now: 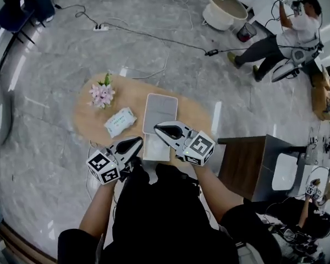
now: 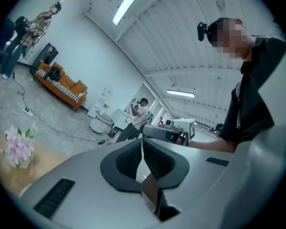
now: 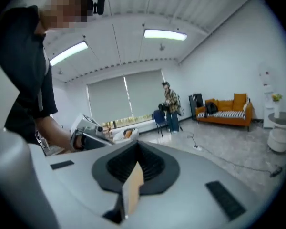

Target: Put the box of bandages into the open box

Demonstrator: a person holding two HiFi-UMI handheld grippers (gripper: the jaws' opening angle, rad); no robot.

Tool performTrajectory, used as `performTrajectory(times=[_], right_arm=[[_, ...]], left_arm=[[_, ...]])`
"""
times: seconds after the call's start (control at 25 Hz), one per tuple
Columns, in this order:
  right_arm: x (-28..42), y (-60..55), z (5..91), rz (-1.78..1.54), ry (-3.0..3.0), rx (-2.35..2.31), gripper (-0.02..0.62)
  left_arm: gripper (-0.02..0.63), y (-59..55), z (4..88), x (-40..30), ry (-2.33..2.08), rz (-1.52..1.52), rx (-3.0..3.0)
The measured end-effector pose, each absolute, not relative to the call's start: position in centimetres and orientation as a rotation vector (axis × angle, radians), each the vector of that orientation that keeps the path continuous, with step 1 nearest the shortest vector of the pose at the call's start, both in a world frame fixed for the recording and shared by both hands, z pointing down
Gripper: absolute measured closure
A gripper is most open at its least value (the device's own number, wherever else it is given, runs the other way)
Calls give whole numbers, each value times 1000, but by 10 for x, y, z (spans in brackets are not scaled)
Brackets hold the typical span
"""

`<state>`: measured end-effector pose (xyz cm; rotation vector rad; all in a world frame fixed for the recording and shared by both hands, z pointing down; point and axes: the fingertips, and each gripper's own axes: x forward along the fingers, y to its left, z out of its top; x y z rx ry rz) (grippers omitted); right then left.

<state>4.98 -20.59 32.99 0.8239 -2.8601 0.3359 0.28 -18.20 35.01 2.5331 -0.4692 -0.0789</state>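
The person holds both grippers level in front of the chest, above the near end of an oval wooden table (image 1: 88, 120). The left gripper (image 1: 136, 142) has its jaws clenched together on nothing, the dark ribbed pads meeting along a thin seam in its own view (image 2: 142, 149). The right gripper (image 1: 159, 128) is likewise clenched and empty, its pads pressed together (image 3: 136, 151). Each shows in the other's view, held in a bare forearm.

On the table the open box (image 1: 159, 113) lies past the gripper tips, a shallow rectangle with a grey inside in which nothing shows. A flat white panel (image 1: 154, 152) lies just nearer the person, partly hidden under the grippers; whether it is joined to the box cannot be told.

What appears to be the box of bandages (image 1: 120, 121), white with green print, lies flat and slightly askew on the tabletop just left of the open box, outside it and apart from both grippers. A small bunch of pink flowers (image 1: 102, 94) stands farther left and beyond it, near the table's edge.

Across the grey floor a second person (image 1: 286, 37) leans beside a round white table (image 1: 224, 10). An orange sofa (image 3: 226, 111) stands against the far wall.
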Motion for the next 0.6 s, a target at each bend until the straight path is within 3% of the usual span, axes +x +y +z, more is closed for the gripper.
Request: performTrajectory(times=[0.32,0.6], right_arm=[[66,-143,125,24,-3370,891,583],[103,-73,89,-142,-3420,1035,581]], left_arm=[[580,-156,197,-7,-320,-208,2790],[580,-128,157,26,-75,-252,2907]])
